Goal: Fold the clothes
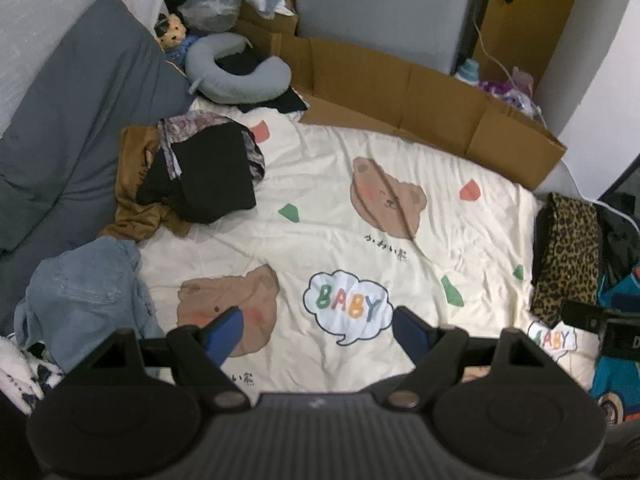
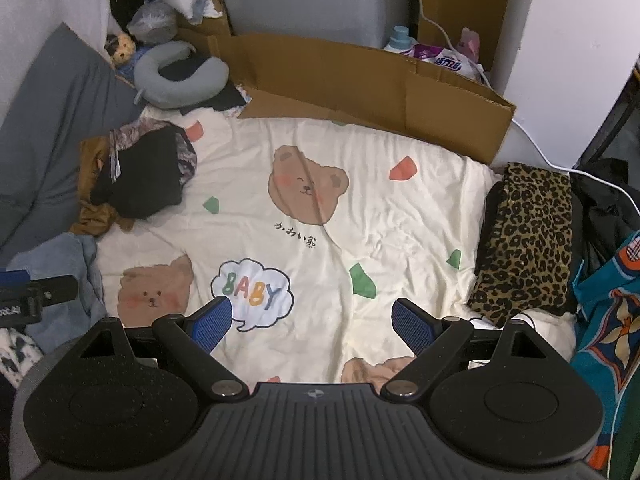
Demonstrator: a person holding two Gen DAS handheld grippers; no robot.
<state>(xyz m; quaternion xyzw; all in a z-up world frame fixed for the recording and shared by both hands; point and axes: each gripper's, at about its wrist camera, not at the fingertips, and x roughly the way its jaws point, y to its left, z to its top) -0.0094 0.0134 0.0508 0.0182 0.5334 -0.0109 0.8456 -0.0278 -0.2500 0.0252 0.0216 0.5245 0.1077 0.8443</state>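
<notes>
Denim garment [image 1: 86, 280] lay crumpled at the bedspread's [image 1: 340, 240] left edge against a dark tangled pile [image 1: 200, 176], while left gripper [image 1: 316, 332] and right gripper [image 2: 312, 324] hung wide and empty; a careless pinch risked snagging bedspread or neighbouring clothes.

This is a bedroom in a home. There is a bed with a cream blanket [image 2: 400, 240] that has bear faces on it. A gray pillow [image 1: 72, 120] and a doll [image 1: 171, 32] lie at the side, and piles of clothes [image 1: 192, 176] sit on the bed.
</notes>
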